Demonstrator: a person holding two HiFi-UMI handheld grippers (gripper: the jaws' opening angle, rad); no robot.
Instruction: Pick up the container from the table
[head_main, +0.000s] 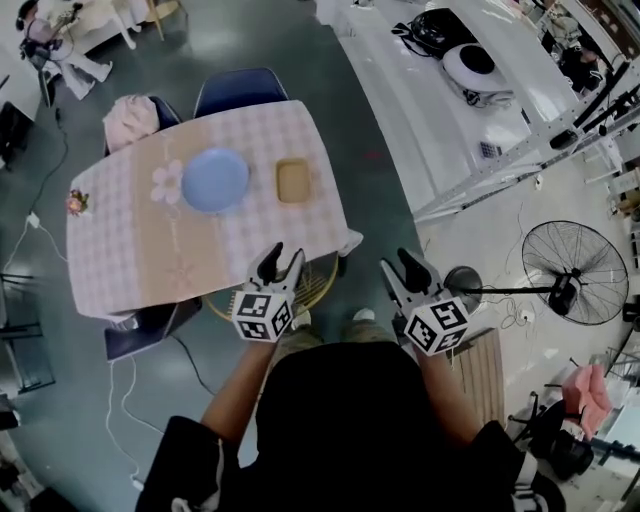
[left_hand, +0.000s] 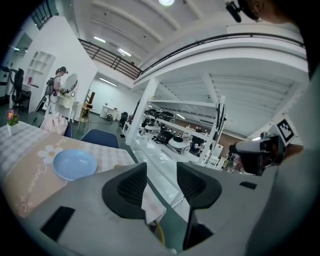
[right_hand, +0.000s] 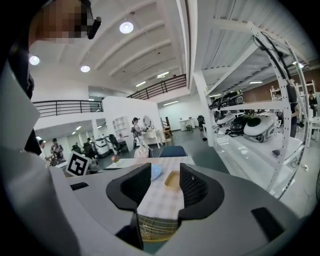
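A small tan square container (head_main: 293, 180) sits on the checked tablecloth of the table (head_main: 120, 240), right of a light blue plate (head_main: 215, 179). In the right gripper view the container (right_hand: 172, 180) shows between the jaws, far off. My left gripper (head_main: 279, 262) hovers open over the table's near edge, nothing between its jaws. To its right, off the table above the floor, my right gripper (head_main: 400, 267) is open and empty too. The left gripper view shows the plate (left_hand: 74, 164) to the left and its jaws (left_hand: 161, 183) apart.
Two blue chairs (head_main: 238, 88) stand at the table's far side, one with a pink cloth (head_main: 130, 118). A wicker basket (head_main: 318, 285) sits under the near edge. White shelving (head_main: 470, 110) and a floor fan (head_main: 573, 270) stand to the right. A small flower pot (head_main: 77, 203) is at the table's left.
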